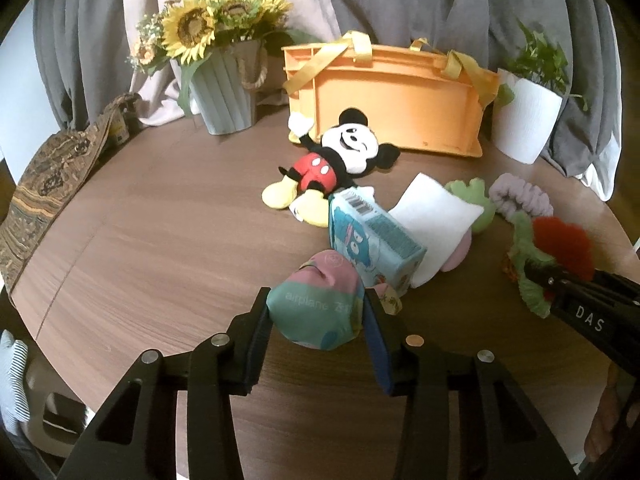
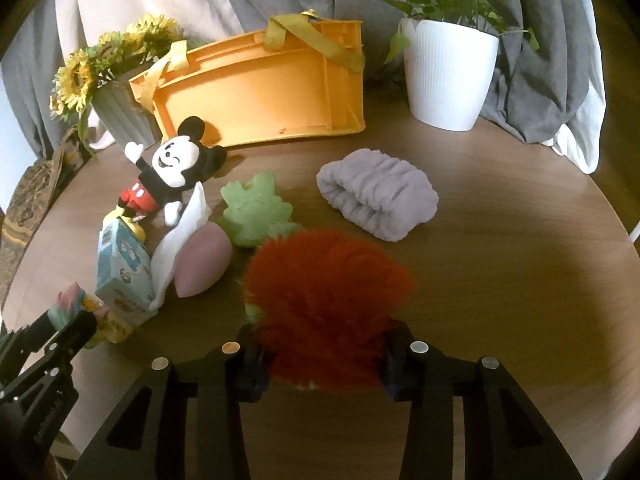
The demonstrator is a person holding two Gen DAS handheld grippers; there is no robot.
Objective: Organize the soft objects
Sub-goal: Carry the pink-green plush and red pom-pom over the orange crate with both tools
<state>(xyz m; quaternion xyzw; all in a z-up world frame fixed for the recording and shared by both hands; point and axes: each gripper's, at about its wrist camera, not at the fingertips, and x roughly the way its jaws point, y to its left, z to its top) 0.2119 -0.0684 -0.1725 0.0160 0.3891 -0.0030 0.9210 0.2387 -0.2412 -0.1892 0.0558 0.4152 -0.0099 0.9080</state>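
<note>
My left claw (image 1: 318, 312) pinches the pink-and-teal pouch (image 1: 320, 306) near me on the surface (image 1: 160, 240). My right claw (image 2: 324, 354) grips the red fluffy toy (image 2: 326, 292), right of the pile; orange basket (image 2: 260, 92) far behind.

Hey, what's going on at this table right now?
A person is sorting soft things with two handheld grippers. The left gripper is closed on a pink-and-teal soft pouch; the right gripper is closed on a red fluffy toy. Both items are low over the round wooden table. The orange basket behind stands waiting, with the mouse plush and lilac band untouched.
</note>
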